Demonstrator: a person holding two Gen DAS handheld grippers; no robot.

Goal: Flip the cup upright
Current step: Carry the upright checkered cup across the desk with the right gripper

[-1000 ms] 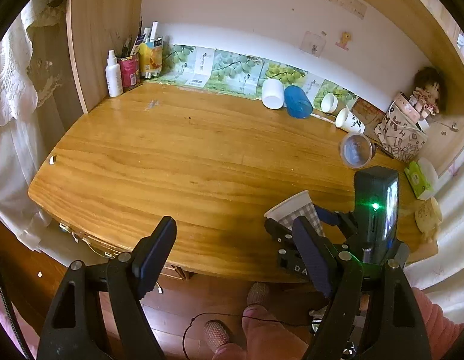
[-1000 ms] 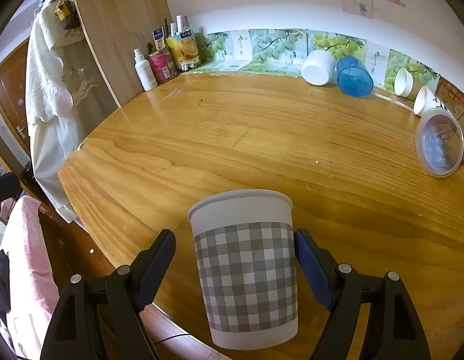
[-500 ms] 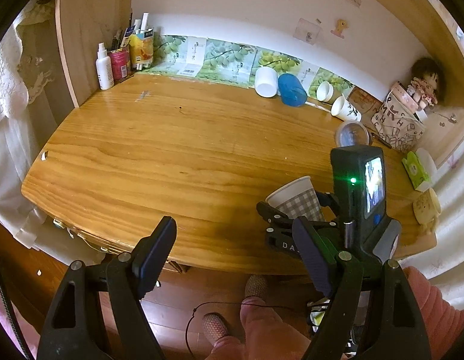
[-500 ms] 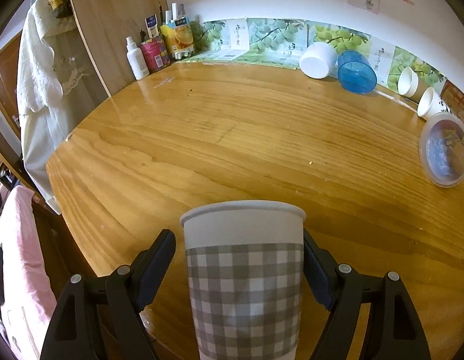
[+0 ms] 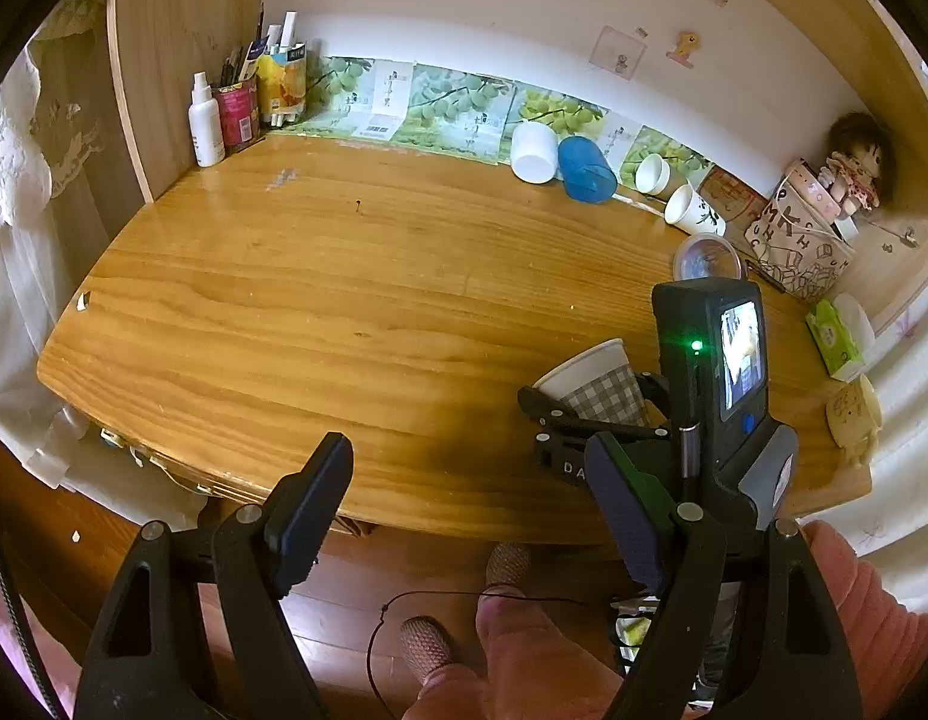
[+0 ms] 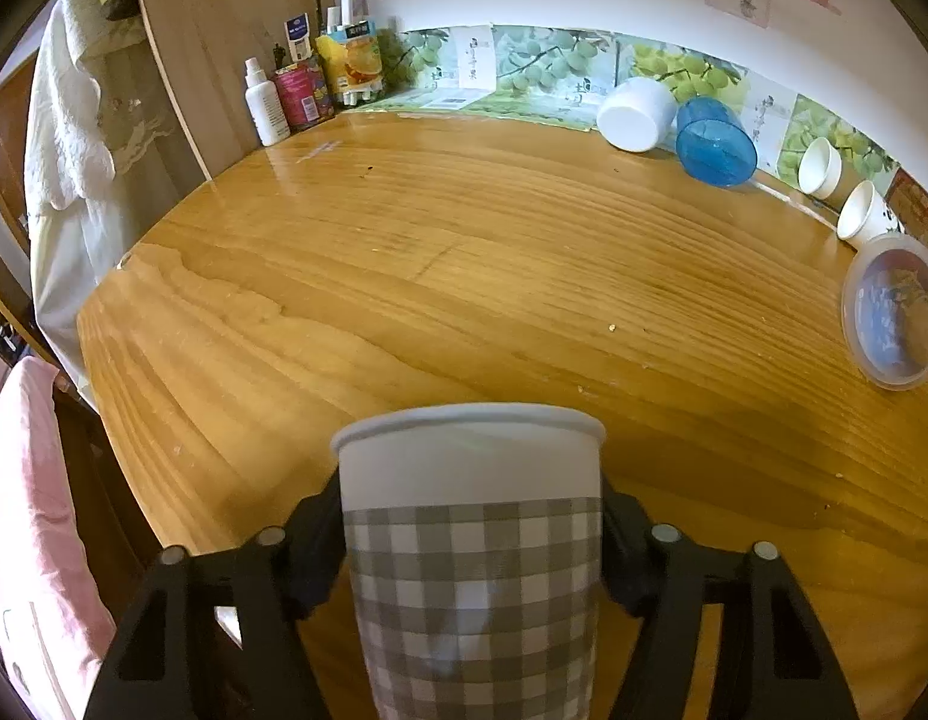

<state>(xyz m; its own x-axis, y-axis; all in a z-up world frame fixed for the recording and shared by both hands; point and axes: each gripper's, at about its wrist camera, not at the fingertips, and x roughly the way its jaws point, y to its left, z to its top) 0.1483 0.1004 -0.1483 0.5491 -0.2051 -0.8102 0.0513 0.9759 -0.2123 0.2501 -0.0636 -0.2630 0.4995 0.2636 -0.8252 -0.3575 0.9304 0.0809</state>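
Observation:
A white paper cup with a grey check pattern (image 6: 473, 546) lies on its side near the front edge of the wooden table (image 6: 464, 276), its mouth pointing away from me. My right gripper (image 6: 470, 528) is shut on the cup, one finger on each side of its body. The cup also shows in the left wrist view (image 5: 596, 384), held by the right gripper (image 5: 584, 420). My left gripper (image 5: 470, 498) is open and empty, in front of the table's near edge and left of the cup.
Along the back wall lie a white cup (image 5: 533, 151), a blue cup (image 5: 586, 170) and two small paper cups (image 5: 692, 210). A clear lidded tub (image 5: 706, 257) lies at the right. Bottles and cans (image 5: 224, 120) stand back left. A patterned bag (image 5: 797, 240) stands back right.
My right gripper has moved in around the checked cup and closed on its sides. The left gripper has shifted only slightly and stays open.

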